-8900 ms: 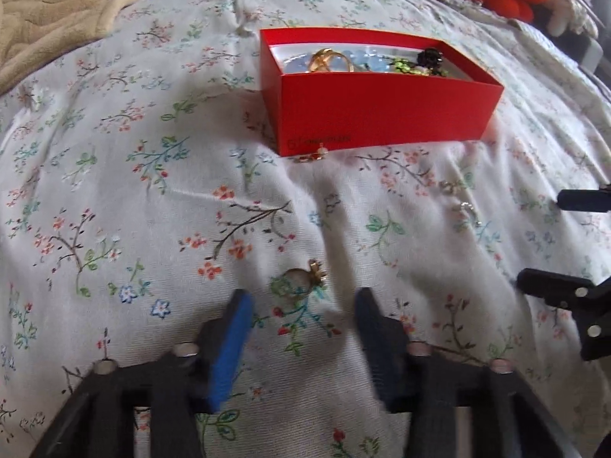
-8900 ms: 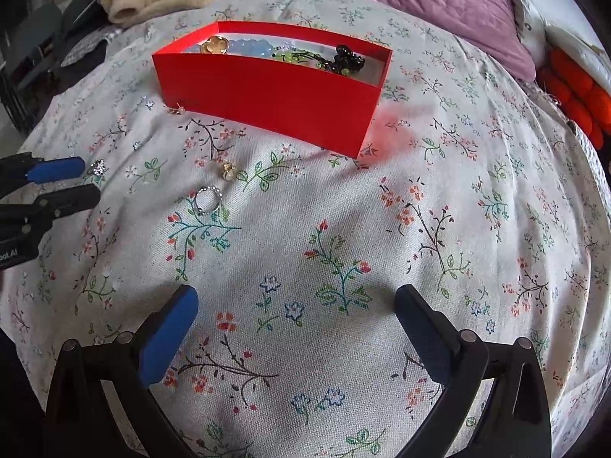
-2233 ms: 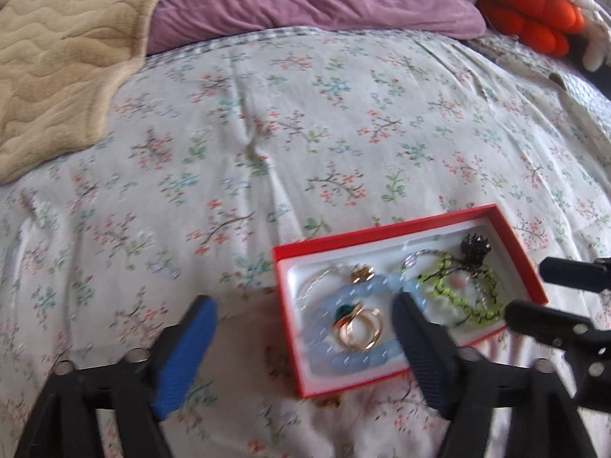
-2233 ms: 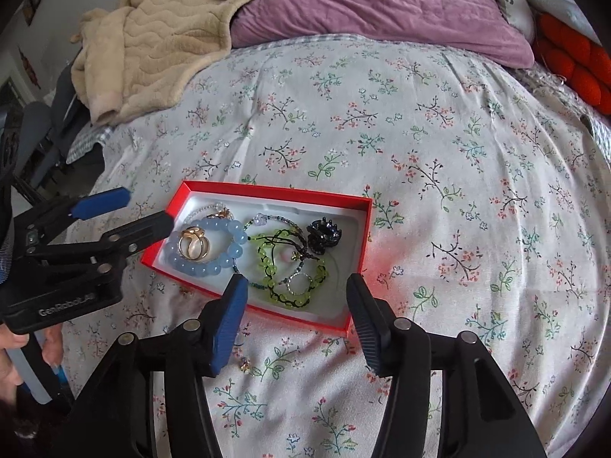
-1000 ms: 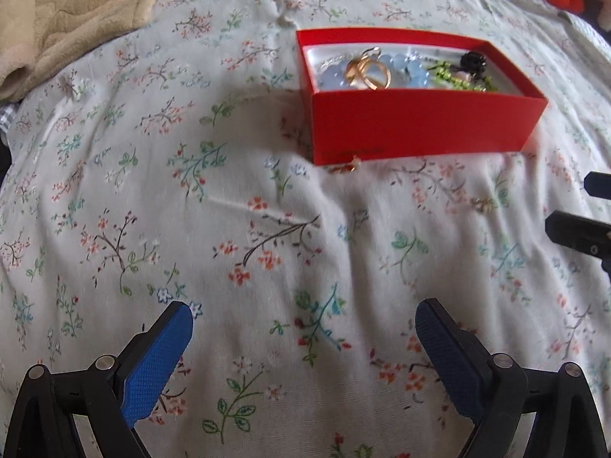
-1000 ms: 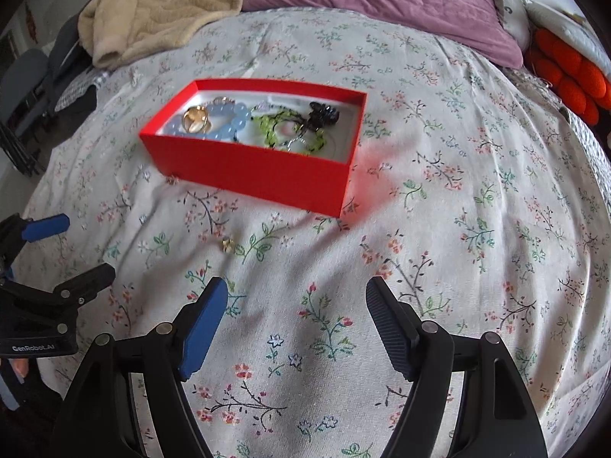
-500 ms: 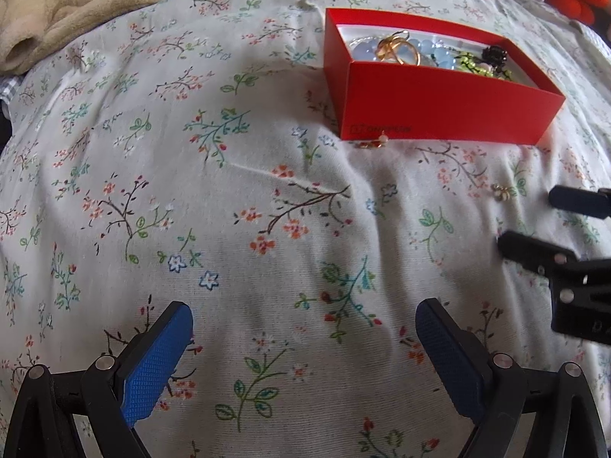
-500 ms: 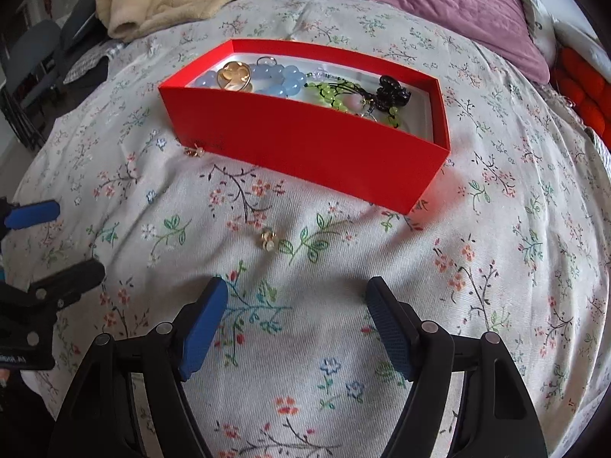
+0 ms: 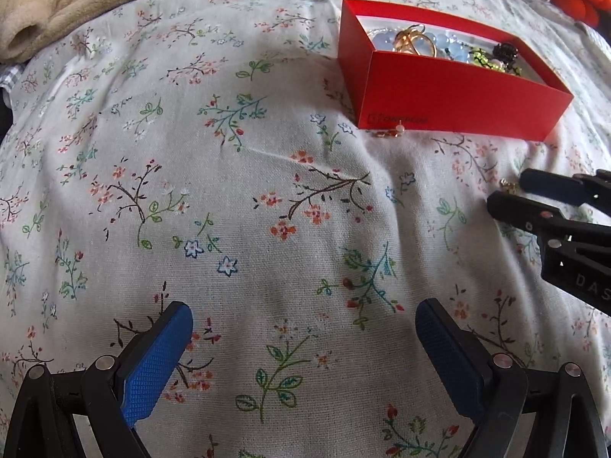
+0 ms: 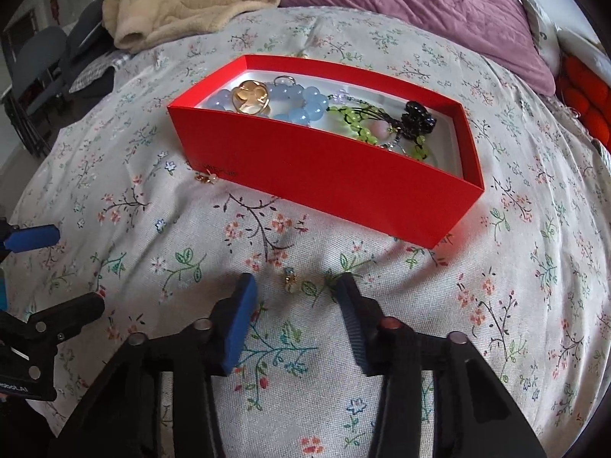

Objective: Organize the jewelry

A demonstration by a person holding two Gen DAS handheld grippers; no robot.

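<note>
left wrist view first: the left gripper is spread wide with nothing between its blue pads, just hanging over a bare patch of the floral bedspread. my read is it's parked there to stay out of the way while the other side works. the red box sits up and to the right, open-topped, with a pale blue bead bracelet, a gold ring and some green beads showing over the wall. a small gold earring lies on the bedspread right up against the box's front wall. the right gripper pokes in from the right edge, with another tiny gold piece at its tips.

right wrist view: the right gripper is low over the bedspread, partly spread, and that tiny gold piece sits on the fabric between the fingers but not pinched, there's a gap on both sides. so not holding anything, looks lined up to close on it. the red box is just beyond, near enough that dropping it in should be a short lift. the black beaded piece and the rest are piled loose inside. the other earring by the box's left corner is still out, so the tidy-up isn't finished. small and flat on soft cloth, could easily slip or get pressed into the fabric.
</note>
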